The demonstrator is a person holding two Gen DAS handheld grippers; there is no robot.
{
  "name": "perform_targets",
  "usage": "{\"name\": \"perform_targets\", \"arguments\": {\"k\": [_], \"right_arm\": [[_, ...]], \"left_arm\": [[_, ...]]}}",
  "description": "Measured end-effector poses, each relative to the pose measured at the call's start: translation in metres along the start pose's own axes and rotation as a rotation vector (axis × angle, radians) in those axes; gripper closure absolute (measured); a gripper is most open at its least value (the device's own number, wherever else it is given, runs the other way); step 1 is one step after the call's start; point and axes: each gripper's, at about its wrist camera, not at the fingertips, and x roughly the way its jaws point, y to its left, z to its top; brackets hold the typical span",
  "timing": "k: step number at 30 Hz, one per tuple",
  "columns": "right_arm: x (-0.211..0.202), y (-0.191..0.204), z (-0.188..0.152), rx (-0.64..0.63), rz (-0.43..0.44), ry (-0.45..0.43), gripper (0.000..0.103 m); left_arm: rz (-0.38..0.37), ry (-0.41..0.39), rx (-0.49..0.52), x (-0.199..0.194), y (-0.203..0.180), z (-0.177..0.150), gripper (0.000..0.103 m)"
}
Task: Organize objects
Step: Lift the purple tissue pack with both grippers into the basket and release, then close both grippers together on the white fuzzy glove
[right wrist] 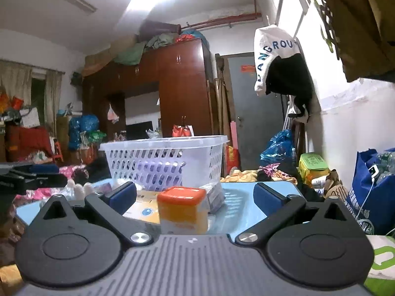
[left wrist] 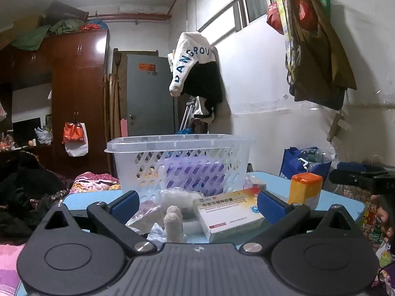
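Squarely between right gripper (right wrist: 195, 193) fingers: orange-lidded jar (right wrist: 182, 209)

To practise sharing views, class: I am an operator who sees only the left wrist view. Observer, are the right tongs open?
Observer: Yes, the right tongs are open; the orange-lidded container stands ahead between their fingers, ungripped.
Operator: What lies beyond the table on the right?
Observer: A yellow box with a green lid, on the clutter there.
Operator: And far left?
Observer: A curtained window.
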Motion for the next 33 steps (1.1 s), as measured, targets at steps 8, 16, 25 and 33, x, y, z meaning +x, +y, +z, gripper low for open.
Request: {"name": "perform_targets", "arguments": {"k": [8, 16, 25, 33], "right_arm": [[0.000, 0.008, -0.008, -0.017, -0.003, 0.020, 0.000], [-0.004, 0.009, -0.009, -0.013, -0.013, 0.006, 0.000], [-0.007, 0.067, -0.001, 0.008, 0.149, -0.078, 0.000], [0.088, 0.135, 0.000, -0.063, 0.187, 0.069, 0.030]], "left_arm": [[0.039, -0.019, -0.020, -0.006, 0.005, -0.001, 0.000], [0.116, -0.048, -0.073, -0.016, 0.037, 0.009, 0.000], [0.175, -0.020, -0.094, -0.012, 0.061, 0.003, 0.000], [0.200, 0.022, -0.143, -0.005, 0.084, -0.008, 0.010]]}}
